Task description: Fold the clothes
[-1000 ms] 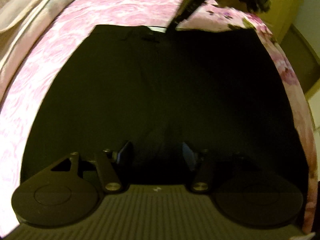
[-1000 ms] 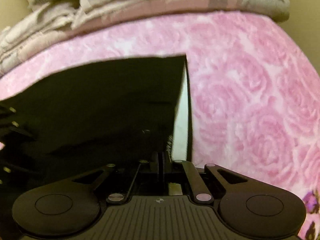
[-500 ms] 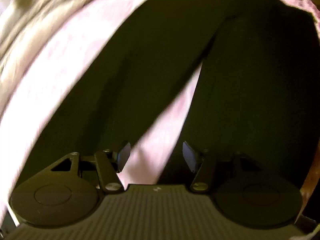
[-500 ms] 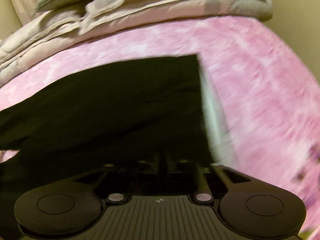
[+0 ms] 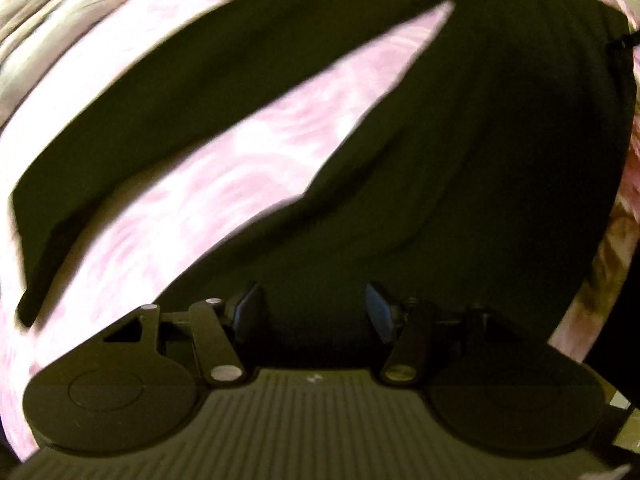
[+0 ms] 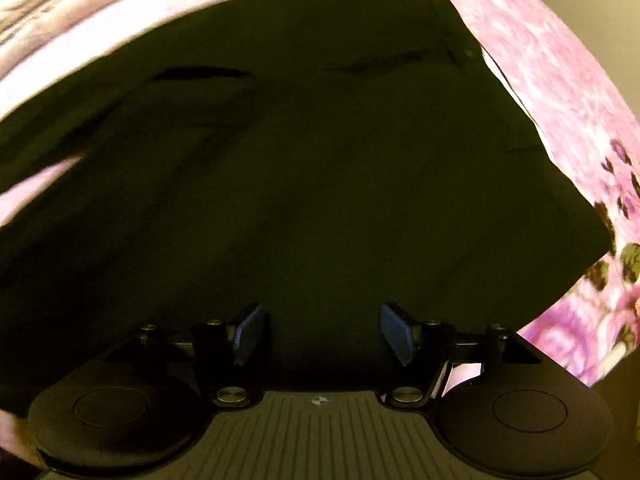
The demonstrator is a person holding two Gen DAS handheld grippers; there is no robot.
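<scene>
Black cloth trousers (image 5: pixel 460 160) spread flat on pink rose-patterned bed cover (image 5: pixel 224 172), 2 legs splayed. Left gripper (image 5: pixel 312 312) and right gripper (image 6: pixel 322 330) held wide, empty. Soft, limp fabric judged; waistband or hem best pinched.

No words, numbers or brand names to read anywhere in either view. The one sign on show is a small round crosshair mark (image 6: pixel 319 401) at lower centre of the right wrist view, on the ribbed gripper housing (image 6: pixel 320 436) (the left wrist view has a pale smudge in the same spot, too blurred to read).
</scene>
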